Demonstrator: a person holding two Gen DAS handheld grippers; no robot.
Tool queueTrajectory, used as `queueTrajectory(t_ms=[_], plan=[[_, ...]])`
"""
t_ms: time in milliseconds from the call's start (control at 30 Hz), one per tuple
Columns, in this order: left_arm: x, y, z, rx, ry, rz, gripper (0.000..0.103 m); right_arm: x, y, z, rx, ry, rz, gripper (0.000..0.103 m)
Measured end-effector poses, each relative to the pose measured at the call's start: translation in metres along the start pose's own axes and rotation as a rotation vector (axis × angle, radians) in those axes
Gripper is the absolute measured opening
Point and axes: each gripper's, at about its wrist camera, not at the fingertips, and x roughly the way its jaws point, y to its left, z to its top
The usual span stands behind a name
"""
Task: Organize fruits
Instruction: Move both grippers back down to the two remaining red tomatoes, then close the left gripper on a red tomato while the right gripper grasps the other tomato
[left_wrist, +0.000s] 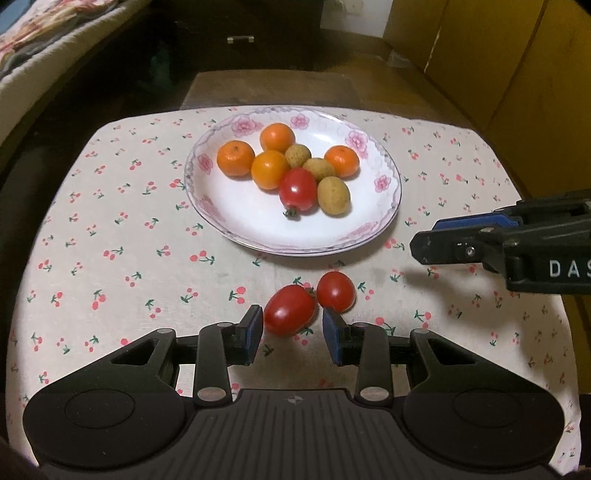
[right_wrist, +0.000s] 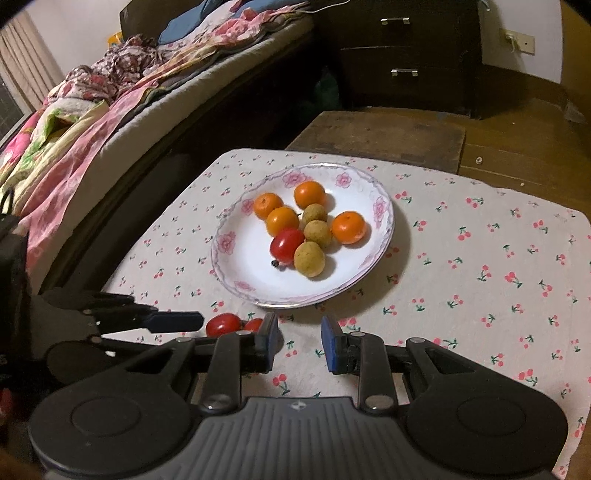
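A white floral plate (left_wrist: 236, 221) (right_wrist: 243, 266) holds several oranges, three tan longans and one red tomato (left_wrist: 297, 189) (right_wrist: 286, 245). Two loose red tomatoes lie on the cloth in front of it: the nearer one (left_wrist: 290, 309) (right_wrist: 222, 324) and a second (left_wrist: 336, 291) (right_wrist: 253, 325) beside it. My left gripper (left_wrist: 292, 334) is open, its blue pads on either side of the nearer tomato and apart from it. My right gripper (right_wrist: 299, 341) is open and empty above the cloth, right of the tomatoes; it also shows at the right of the left wrist view (left_wrist: 428, 242).
The low table carries a cherry-print cloth (left_wrist: 110, 258) (right_wrist: 480, 277). A bed with bedding (right_wrist: 92, 110) runs along the left. A dark drawer unit (right_wrist: 402, 55) stands behind, and a wooden board (right_wrist: 380, 136) lies past the table's far edge.
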Motion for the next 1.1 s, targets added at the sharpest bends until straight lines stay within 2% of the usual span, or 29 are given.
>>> queueTrajectory(t_ms=[300,467,667,1100], plan=[[0.011,-0.001,0.001,0.024,0.015,-0.002,0.044,0.005,0.001,-0.002,-0.003,0.020,0.005,0.027],[0.018,-0.003,0.000,0.041,0.016,0.010,0.038,0.010,0.001,-0.003,-0.006,0.036,0.010,0.027],[0.014,-0.006,0.001,0.047,-0.012,0.006,0.035,0.016,0.003,-0.003,-0.010,0.056,0.010,0.027],[0.001,0.002,-0.012,0.038,-0.003,0.006,0.034,0.027,0.005,-0.009,-0.017,0.080,0.006,0.027]])
